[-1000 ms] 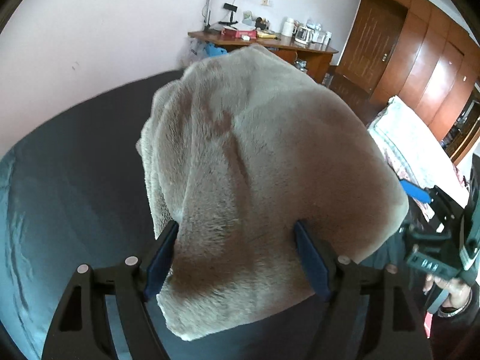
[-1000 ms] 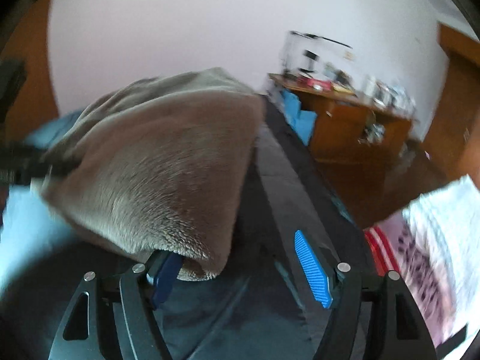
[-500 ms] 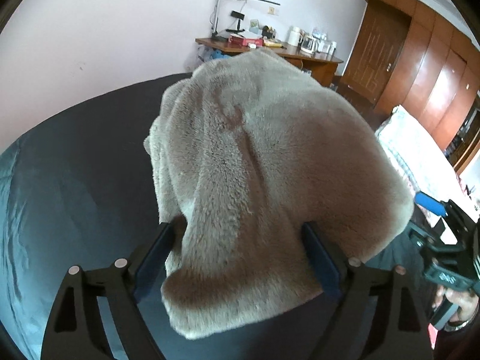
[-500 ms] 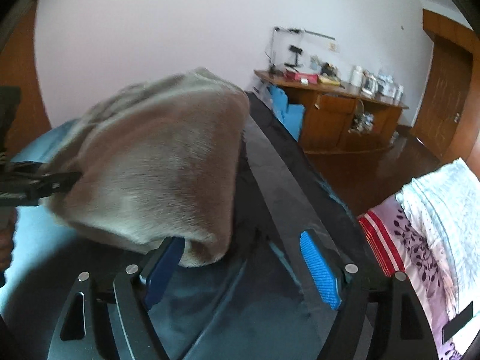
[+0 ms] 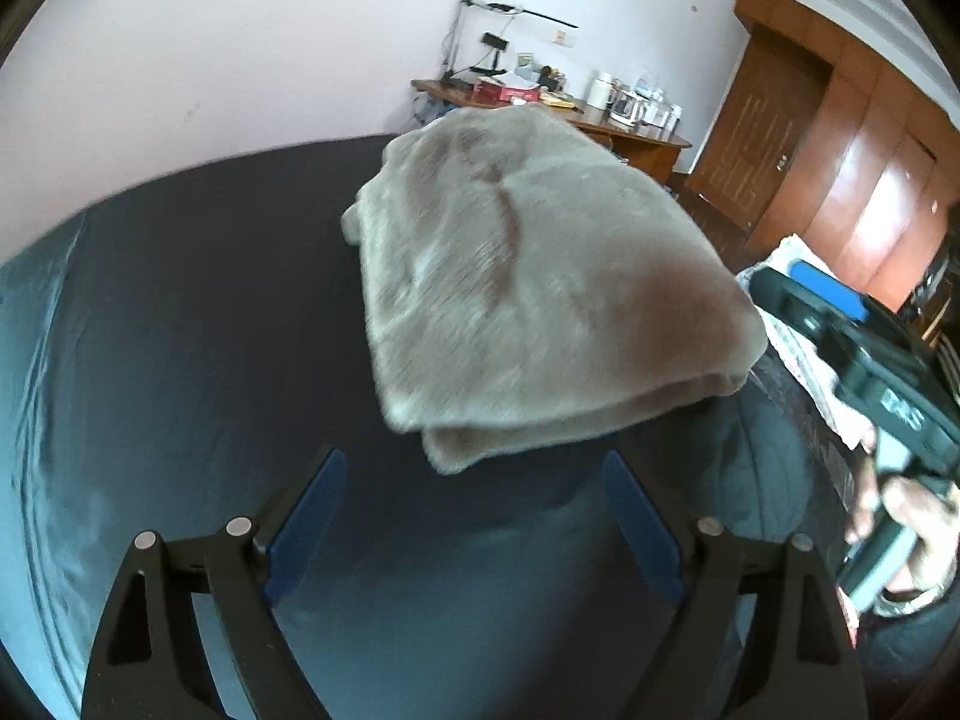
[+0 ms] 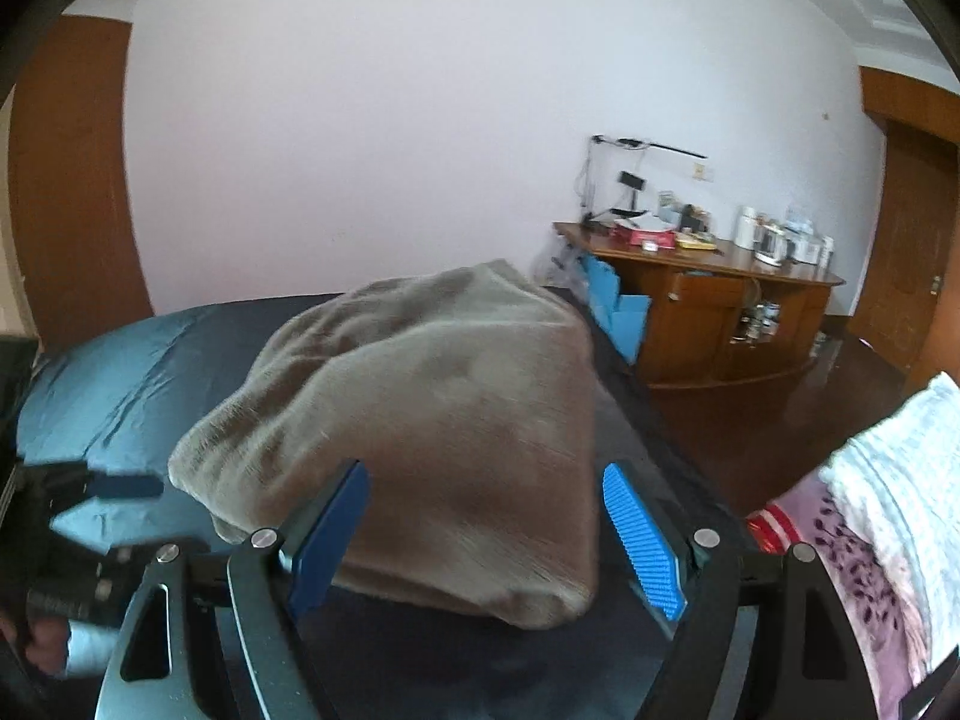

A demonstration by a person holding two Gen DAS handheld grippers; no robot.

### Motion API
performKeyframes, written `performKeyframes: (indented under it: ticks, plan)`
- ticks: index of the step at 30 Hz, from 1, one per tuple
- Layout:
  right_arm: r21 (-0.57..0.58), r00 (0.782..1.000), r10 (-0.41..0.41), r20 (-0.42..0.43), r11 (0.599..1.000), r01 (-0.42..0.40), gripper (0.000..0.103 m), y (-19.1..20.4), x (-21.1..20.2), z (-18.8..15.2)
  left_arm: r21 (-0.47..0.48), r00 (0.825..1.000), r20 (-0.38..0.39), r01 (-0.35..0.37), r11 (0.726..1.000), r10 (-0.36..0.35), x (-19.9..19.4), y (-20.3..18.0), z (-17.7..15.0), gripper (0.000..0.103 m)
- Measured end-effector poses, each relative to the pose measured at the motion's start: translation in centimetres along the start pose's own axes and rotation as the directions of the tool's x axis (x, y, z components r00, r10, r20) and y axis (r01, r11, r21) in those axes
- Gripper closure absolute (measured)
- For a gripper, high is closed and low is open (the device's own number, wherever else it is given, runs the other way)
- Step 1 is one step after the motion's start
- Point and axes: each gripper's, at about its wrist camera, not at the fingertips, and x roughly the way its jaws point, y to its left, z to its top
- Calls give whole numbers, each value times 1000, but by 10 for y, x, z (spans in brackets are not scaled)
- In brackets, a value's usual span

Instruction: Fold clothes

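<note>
Fleece garment (image 5: 528, 276) now released, folded on bed (image 5: 180, 330), beyond open jaws

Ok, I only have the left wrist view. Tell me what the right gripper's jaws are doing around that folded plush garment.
Observer: The right gripper stands open, and its jaws have just been opening. The plush garment shows between them, but the right pad is clear of it.
Operator: Report what sits between the bed and the desk.
Observer: Blue bins stand at the left end of the wooden desk, just past the bed.
Operator: Now give me the wall left of the bed.
Observer: A brown wooden panel stands there, against the pale wall.
</note>
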Motion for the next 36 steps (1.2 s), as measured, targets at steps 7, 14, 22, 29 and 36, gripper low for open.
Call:
performKeyframes:
  ticks: [7, 14, 22, 29, 36]
  plan:
    - [-89, 993, -25, -117, 996, 15, 20, 26, 47, -13, -75, 1000, 7, -26, 997, 26, -4, 36, -10, 13]
    - [-116, 982, -91, -166, 991, 72, 20, 38, 48, -11, -83, 996, 64, -53, 995, 58, -9, 51, -16, 13]
    - [-75, 997, 7, -81, 997, -13, 19, 81, 58, 39, -103, 993, 66, -95, 990, 102, -10, 59, -23, 13]
    - [-223, 976, -33, -217, 975, -17, 17, 130, 113, 23, -122, 991, 52, -114, 986, 121, -7, 66, -20, 13]
    - [-225, 986, -22, -164, 974, -16, 16, 130, 111, 6, -106, 992, 45, -116, 987, 122, -5, 60, -21, 13]
